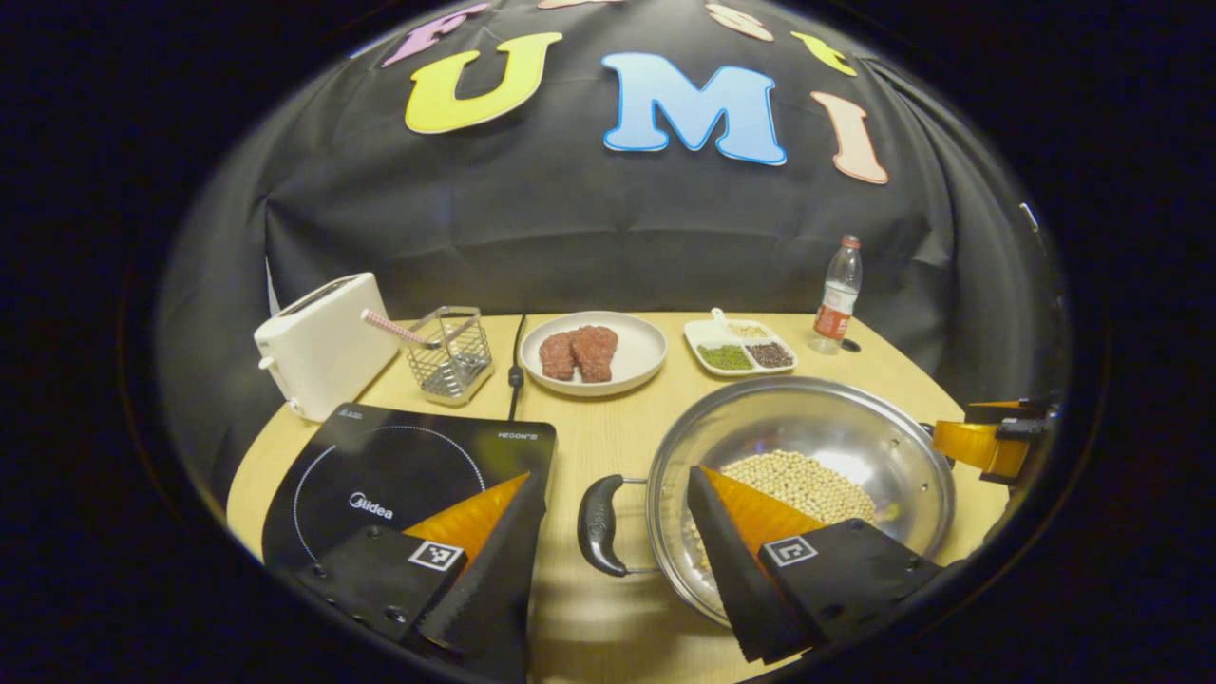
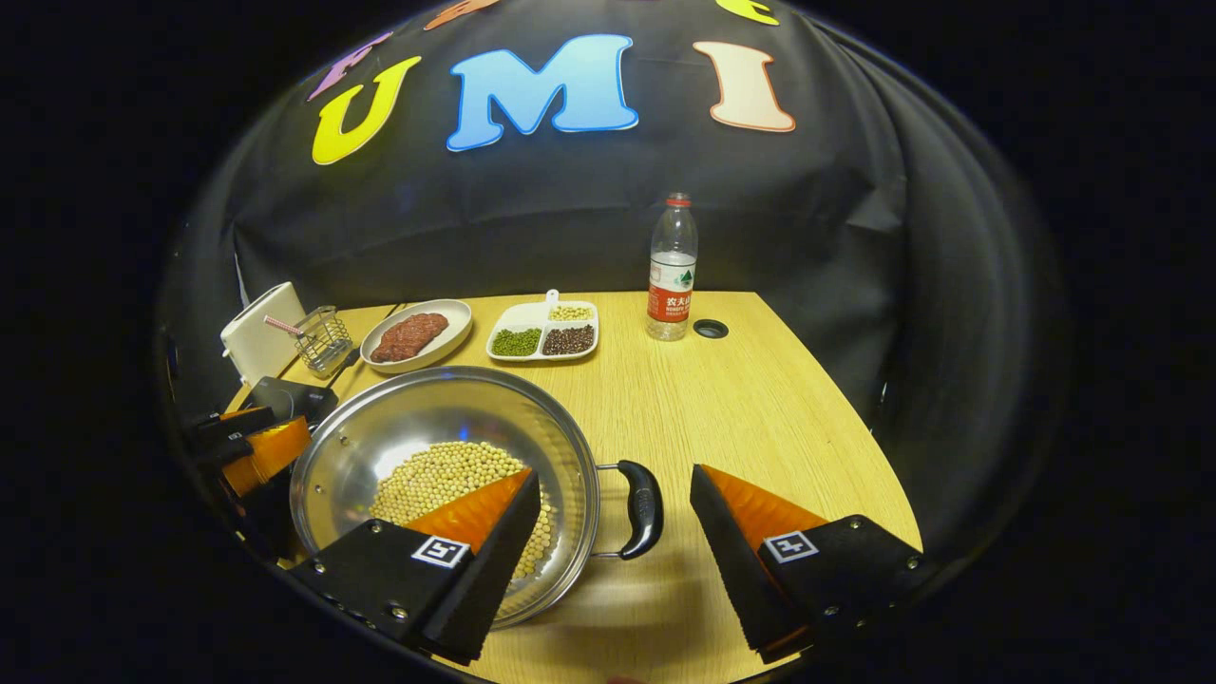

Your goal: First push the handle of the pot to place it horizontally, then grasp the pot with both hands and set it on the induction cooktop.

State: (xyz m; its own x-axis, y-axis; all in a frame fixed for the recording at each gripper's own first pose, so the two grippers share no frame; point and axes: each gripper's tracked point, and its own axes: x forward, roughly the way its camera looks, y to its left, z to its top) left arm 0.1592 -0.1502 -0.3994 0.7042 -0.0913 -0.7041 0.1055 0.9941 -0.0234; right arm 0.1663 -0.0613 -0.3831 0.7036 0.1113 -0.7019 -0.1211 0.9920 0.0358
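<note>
Shiny round steel pot (image 1: 807,456) full of pale beans sits on the woodgrain surface (image 2: 760,399), right beside the flat glossy black induction cooktop (image 1: 399,465). Left gripper (image 1: 608,532) has its wedge-shaped fingers spread wide around one curved black loop handle (image 1: 598,524); right gripper (image 2: 613,518) is equally wide apart around the other handle (image 2: 641,508).

pot (image 1: 826,427) shiny polished metal, handle (image 1: 600,524) glossy black plastic; table (image 2: 760,408) matt wood grain; cooktop (image 1: 399,465) glossy black glass; bottle (image 2: 672,271) clear plastic.
</note>
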